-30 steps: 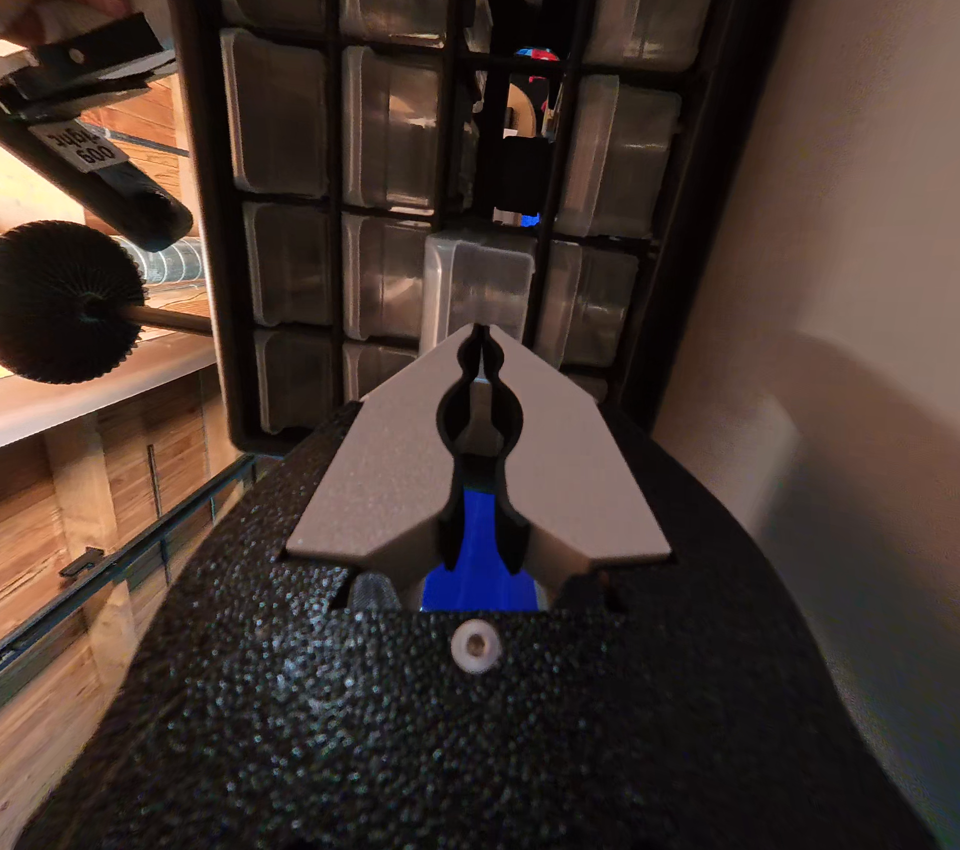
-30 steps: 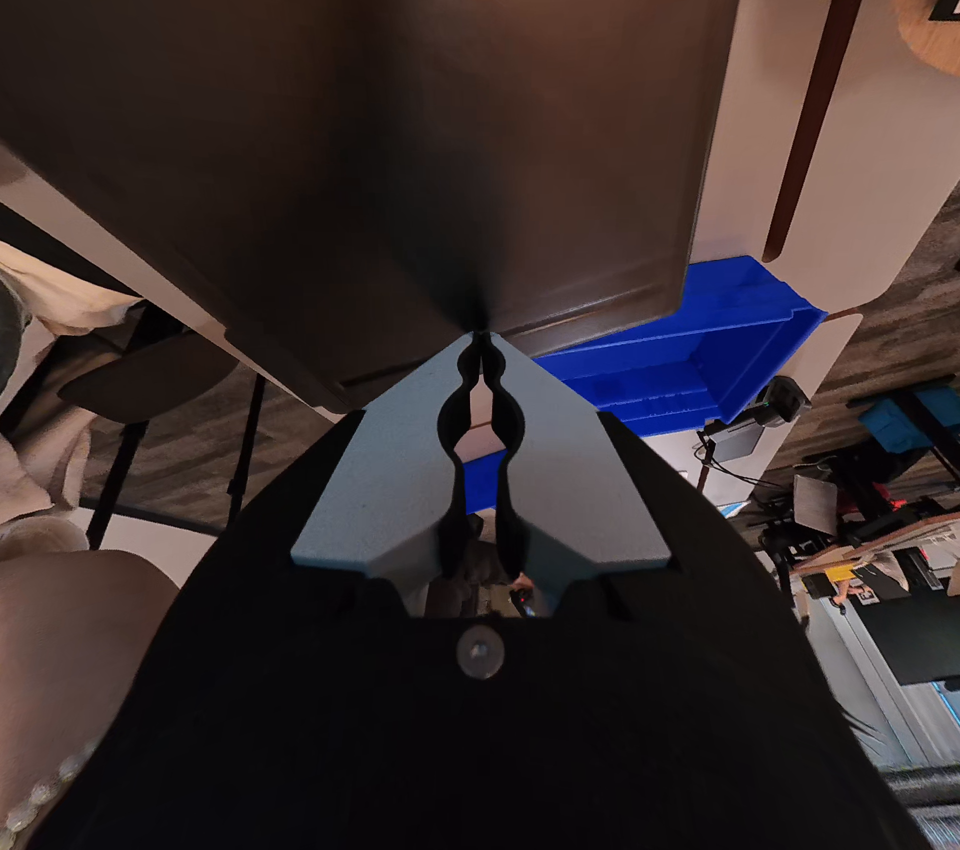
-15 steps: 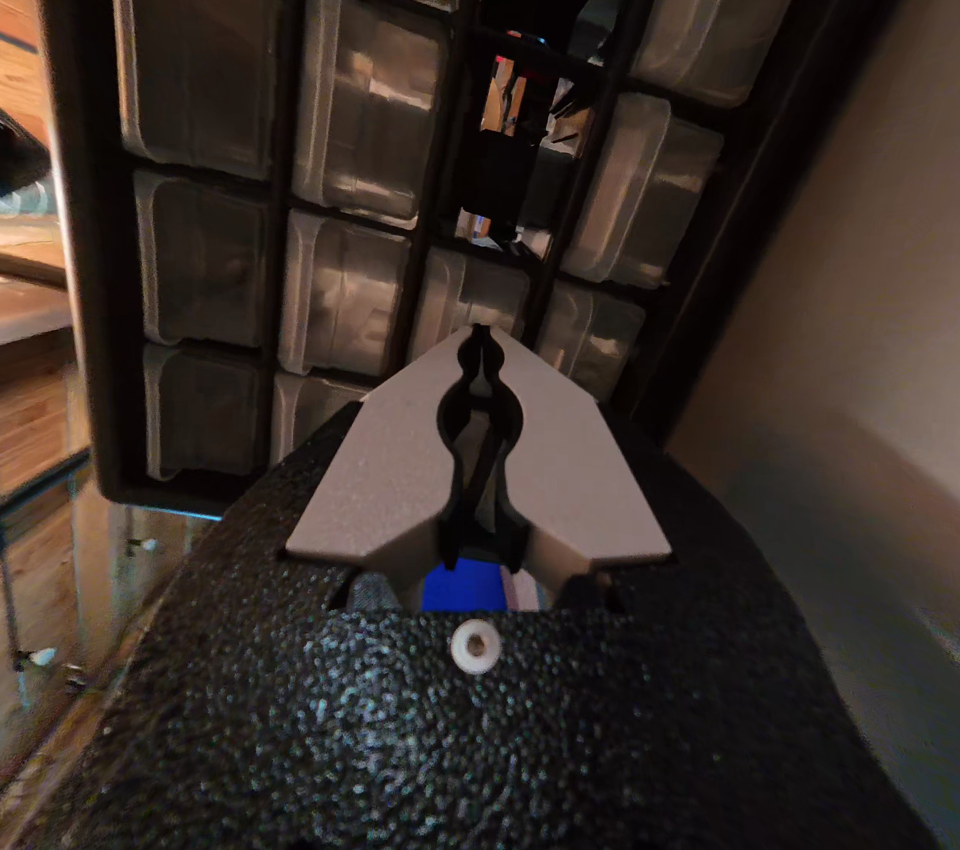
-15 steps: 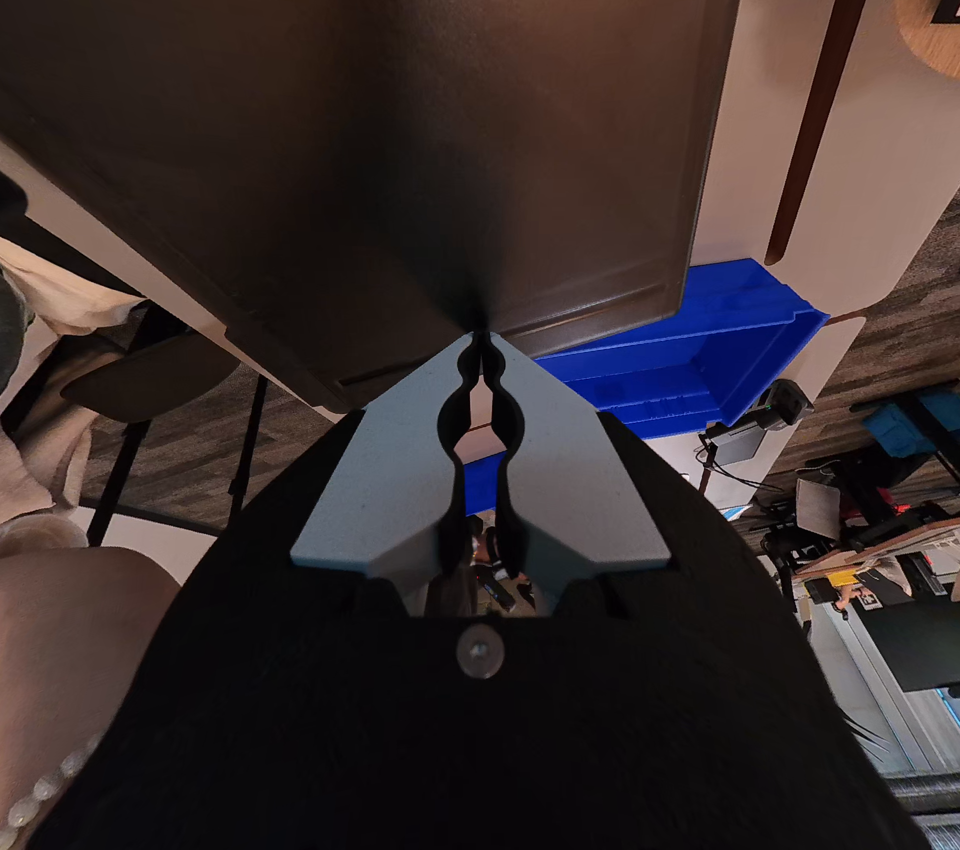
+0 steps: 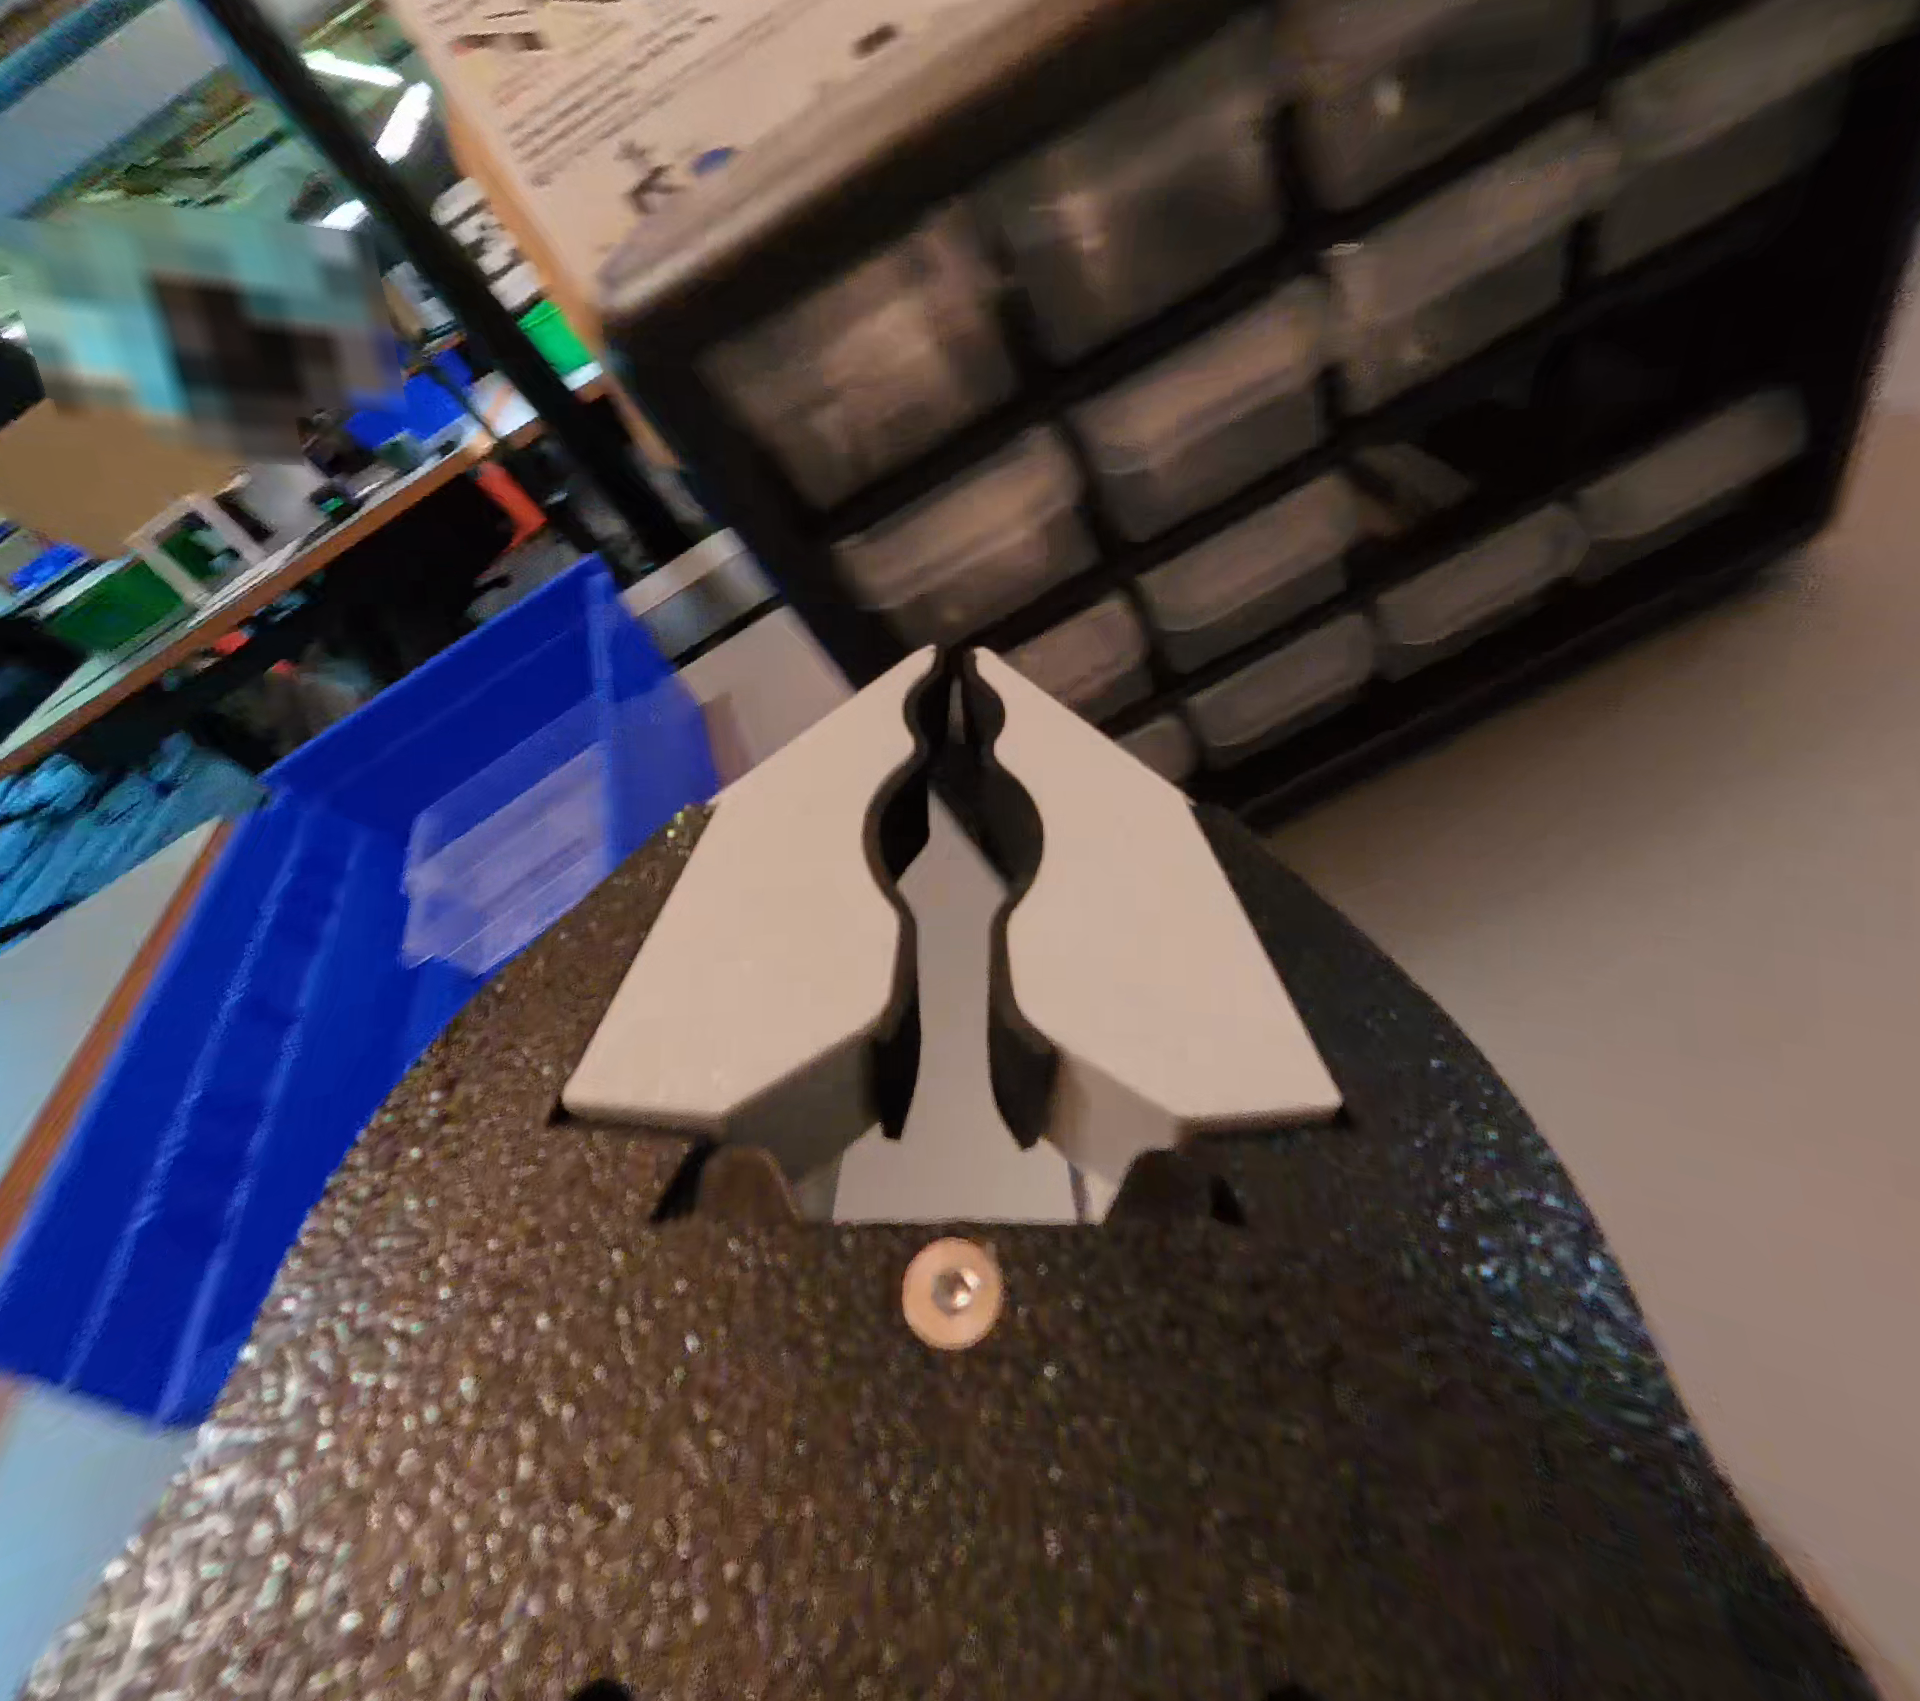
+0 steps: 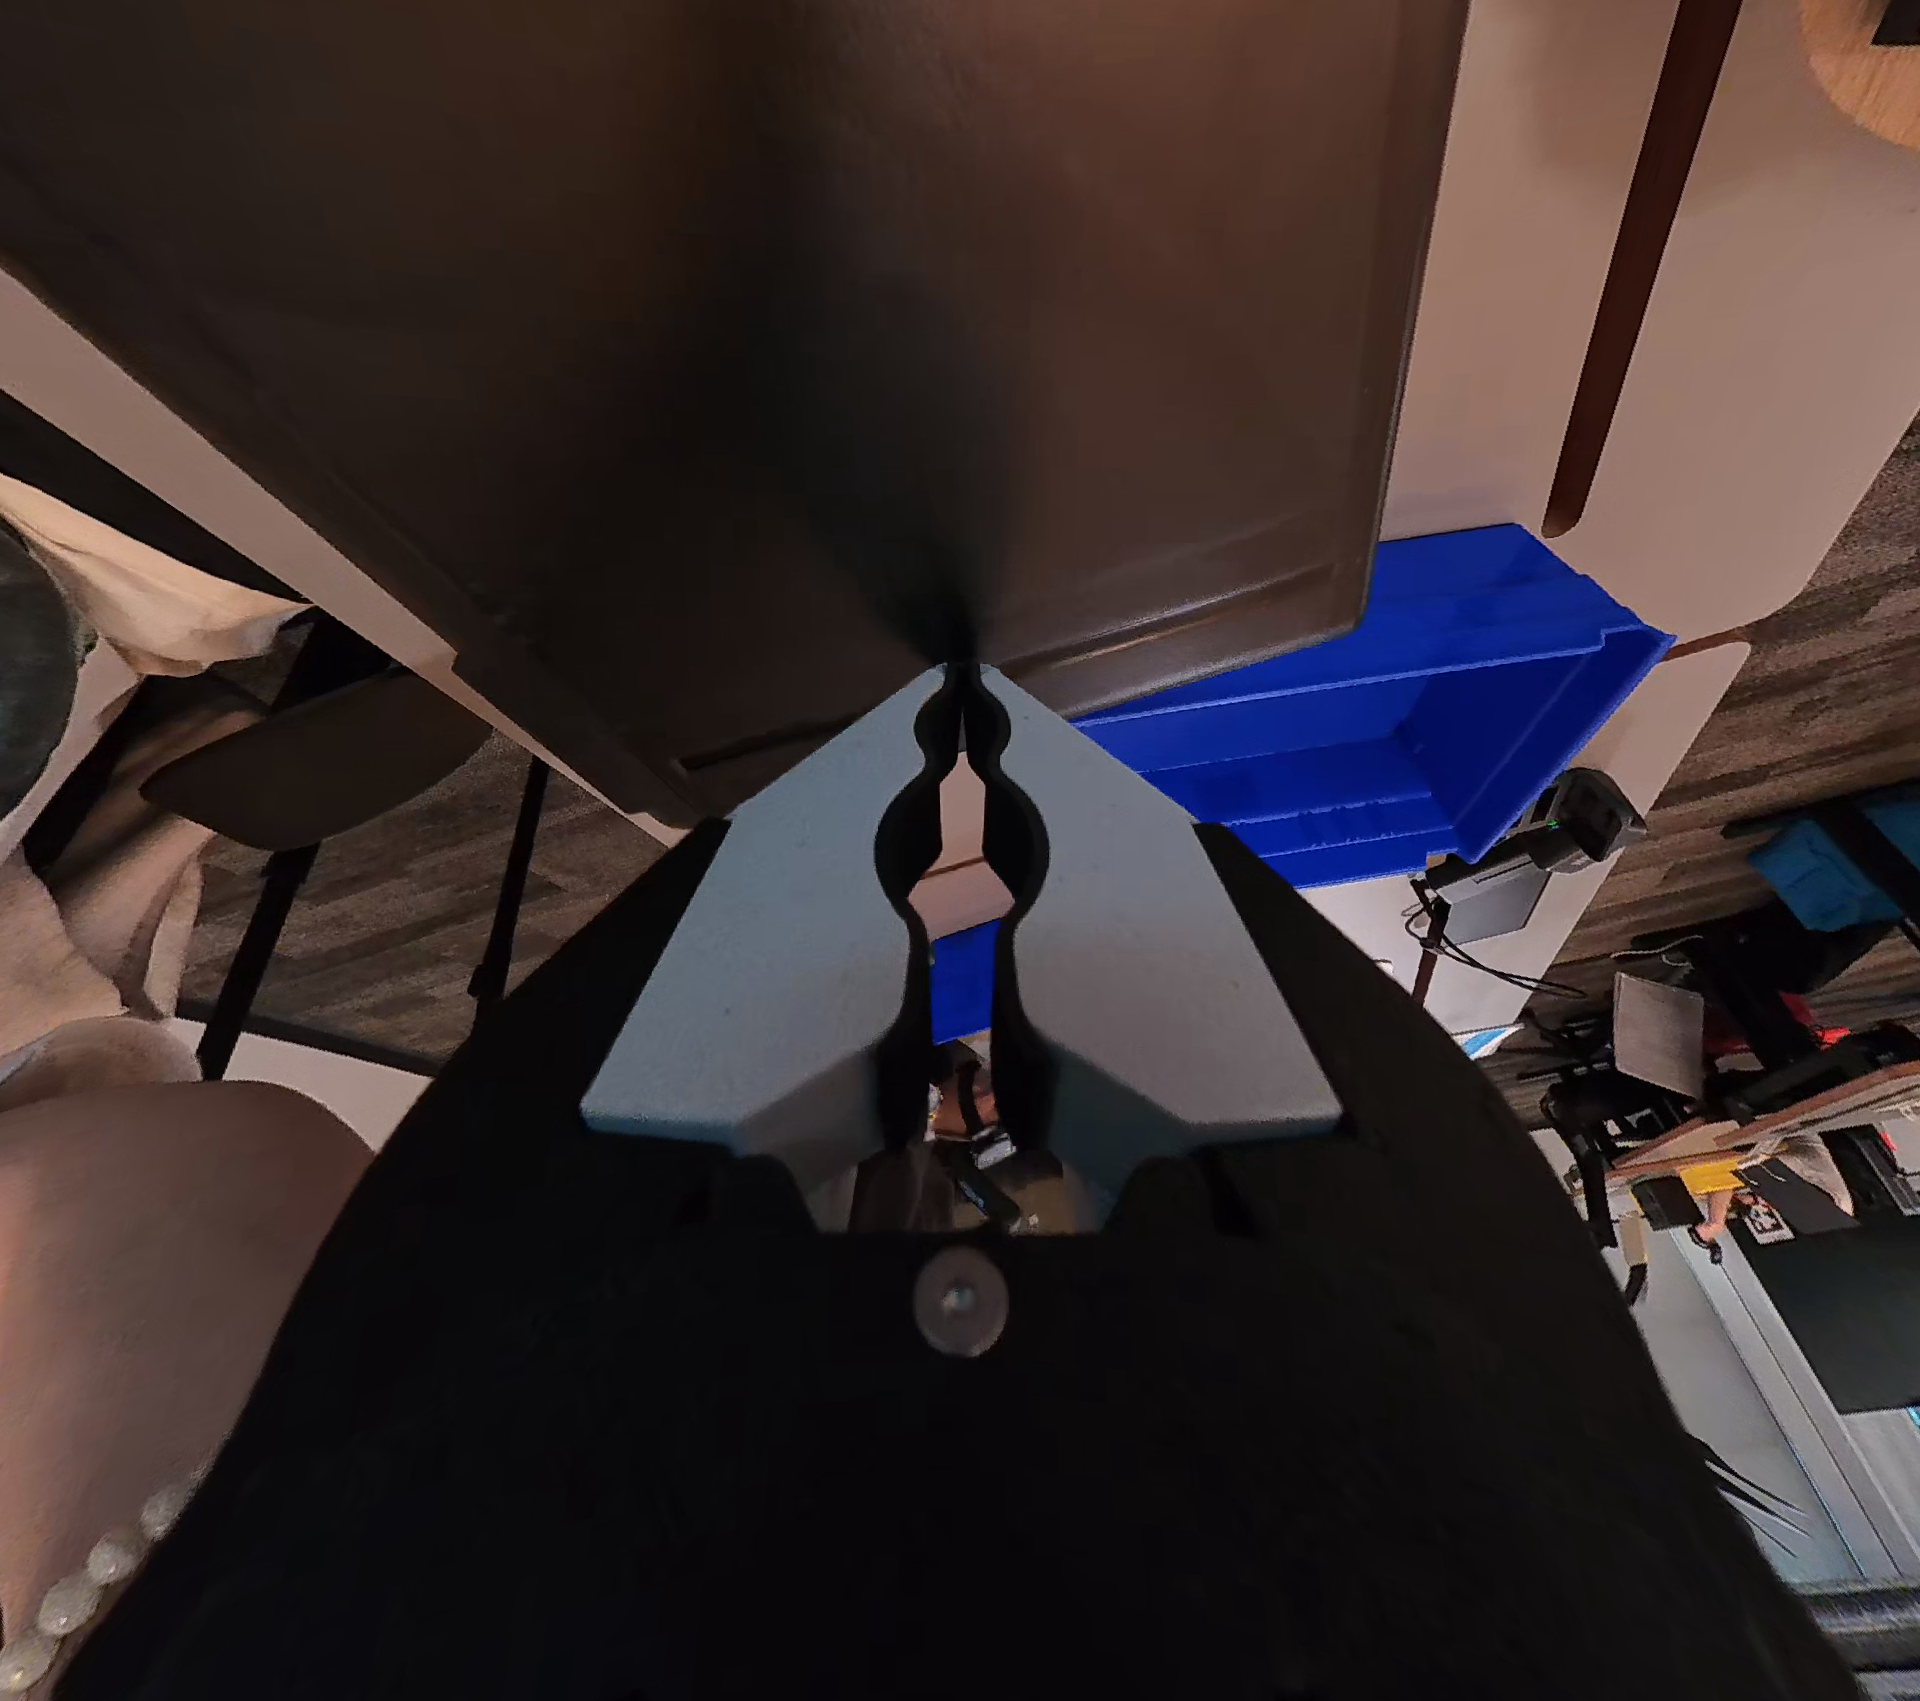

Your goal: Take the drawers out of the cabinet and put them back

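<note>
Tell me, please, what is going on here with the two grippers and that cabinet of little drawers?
A person is working a black drawer cabinet with two handheld grippers. The right gripper is shut and pressed against the cabinet's dark top panel, seemingly steadying it. The left gripper is shut, holds nothing and points between the cabinet and a blue bin where a clear drawer lies. One cabinet slot looks empty.

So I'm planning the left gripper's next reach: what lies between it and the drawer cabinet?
In the left wrist view, only bare table separates the shut left gripper from the cabinet; the blue bin sits off to one side.
</note>
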Tool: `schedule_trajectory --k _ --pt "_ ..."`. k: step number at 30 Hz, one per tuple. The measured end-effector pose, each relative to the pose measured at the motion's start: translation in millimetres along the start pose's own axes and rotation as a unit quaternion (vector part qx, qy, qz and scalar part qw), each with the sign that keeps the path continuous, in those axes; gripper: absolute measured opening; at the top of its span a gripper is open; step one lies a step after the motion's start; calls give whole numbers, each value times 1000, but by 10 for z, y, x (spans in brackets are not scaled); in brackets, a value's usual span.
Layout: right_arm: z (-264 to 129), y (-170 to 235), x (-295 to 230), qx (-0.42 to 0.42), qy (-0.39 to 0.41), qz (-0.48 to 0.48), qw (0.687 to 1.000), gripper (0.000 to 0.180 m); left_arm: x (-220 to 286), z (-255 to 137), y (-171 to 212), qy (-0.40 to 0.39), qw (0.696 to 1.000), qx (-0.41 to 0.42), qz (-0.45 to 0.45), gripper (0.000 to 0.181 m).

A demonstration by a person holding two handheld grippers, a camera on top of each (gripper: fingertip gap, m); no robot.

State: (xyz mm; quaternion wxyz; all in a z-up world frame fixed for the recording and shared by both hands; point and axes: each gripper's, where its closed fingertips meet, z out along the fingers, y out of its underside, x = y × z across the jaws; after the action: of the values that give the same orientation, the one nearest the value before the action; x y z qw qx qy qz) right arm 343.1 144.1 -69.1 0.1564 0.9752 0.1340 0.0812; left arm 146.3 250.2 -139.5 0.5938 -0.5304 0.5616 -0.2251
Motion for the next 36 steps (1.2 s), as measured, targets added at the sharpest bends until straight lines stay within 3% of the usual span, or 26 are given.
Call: schedule_trajectory --k 4,7,12,15,17,23,27,31,36 --pt "-1 1 0 -8 7 1 1000 0 -589 -70 10 -66 998 -14 6 4" --pt "0 1 0 -7 10 -1 1000 0 -1015 23 54 -69 996 -16 45 10" --pt "1 -1 0 7 3 -5 1000 0 -1641 505 449 37 986 -116 116 26" --pt "1 -1 -1 11 -1 3 1000 0 -1883 801 872 128 948 -206 207 46" --pt "1 -2 0 7 6 -3 1000 0 -2069 926 1188 169 913 -269 258 48" --pt "-1 -4 3 -3 17 -7 1000 0 -2273 1096 1719 279 859 -366 225 41" --pt "-2 -6 3 -6 16 -10 1000 0 -2403 1092 2079 295 813 -431 257 39" --pt "-1 -6 4 -7 16 -9 1000 0 -2382 1178 2203 302 801 -431 284 30" --pt "0 -6 5 -8 18 -9 1000 0 -2409 1205 2382 297 776 -465 305 4"
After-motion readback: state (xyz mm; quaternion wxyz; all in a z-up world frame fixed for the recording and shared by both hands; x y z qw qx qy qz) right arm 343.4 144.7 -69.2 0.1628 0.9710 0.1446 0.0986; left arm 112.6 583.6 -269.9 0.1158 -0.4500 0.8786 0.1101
